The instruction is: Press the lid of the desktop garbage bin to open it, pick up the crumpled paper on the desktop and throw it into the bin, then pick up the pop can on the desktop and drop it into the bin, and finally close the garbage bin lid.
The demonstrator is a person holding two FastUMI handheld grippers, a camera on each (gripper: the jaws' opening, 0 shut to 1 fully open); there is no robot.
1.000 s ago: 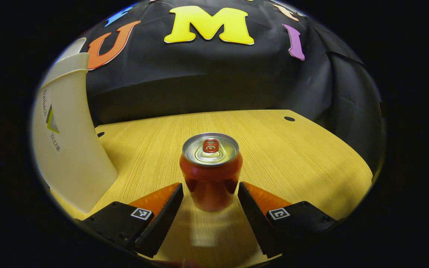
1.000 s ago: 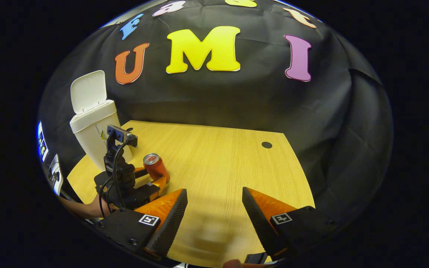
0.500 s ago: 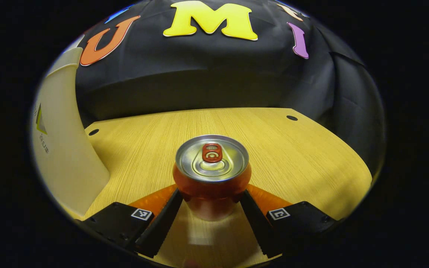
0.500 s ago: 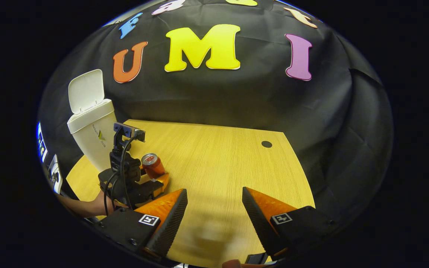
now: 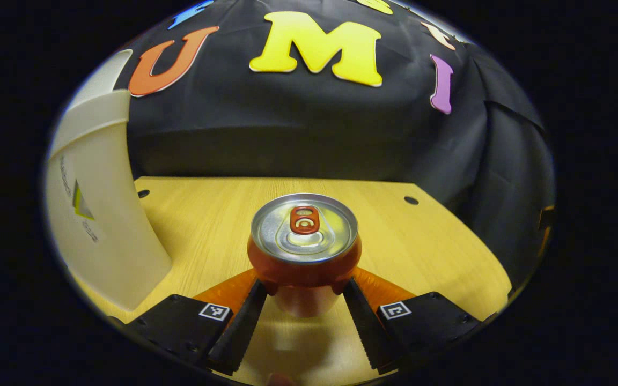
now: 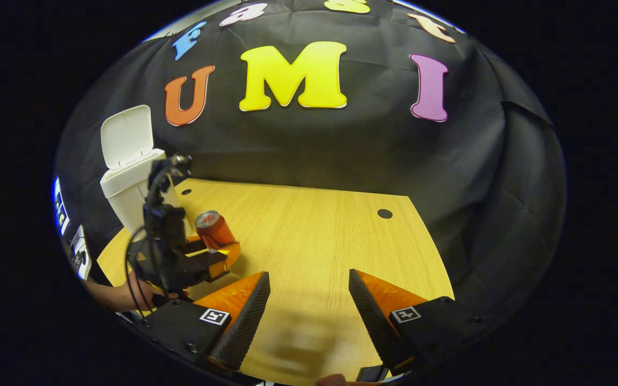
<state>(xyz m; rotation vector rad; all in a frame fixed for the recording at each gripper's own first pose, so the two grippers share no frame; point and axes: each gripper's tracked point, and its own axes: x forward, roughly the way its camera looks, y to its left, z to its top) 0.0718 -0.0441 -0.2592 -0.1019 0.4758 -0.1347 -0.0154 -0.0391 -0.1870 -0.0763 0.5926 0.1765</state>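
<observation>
1. At bottom centre of the left gripper view, the left gripper (image 5: 303,300) pinches the red pop can (image 5: 304,252) by its sides.
2. The white garbage bin (image 6: 129,185), lid up, stands at left.
3. At bottom centre of the right gripper view, the right gripper (image 6: 309,311) is spread over the wooden desktop (image 6: 314,236).

left gripper (image 5: 302,300) jaws clamped, right gripper (image 6: 309,305) jaws apart

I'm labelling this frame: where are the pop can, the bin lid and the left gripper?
pop can (image 5: 304,228), left gripper view, silver top.
bin lid (image 6: 125,136), right gripper view, raised lid's inner face.
left gripper (image 5: 304,308), left gripper view, between fingertips.
</observation>
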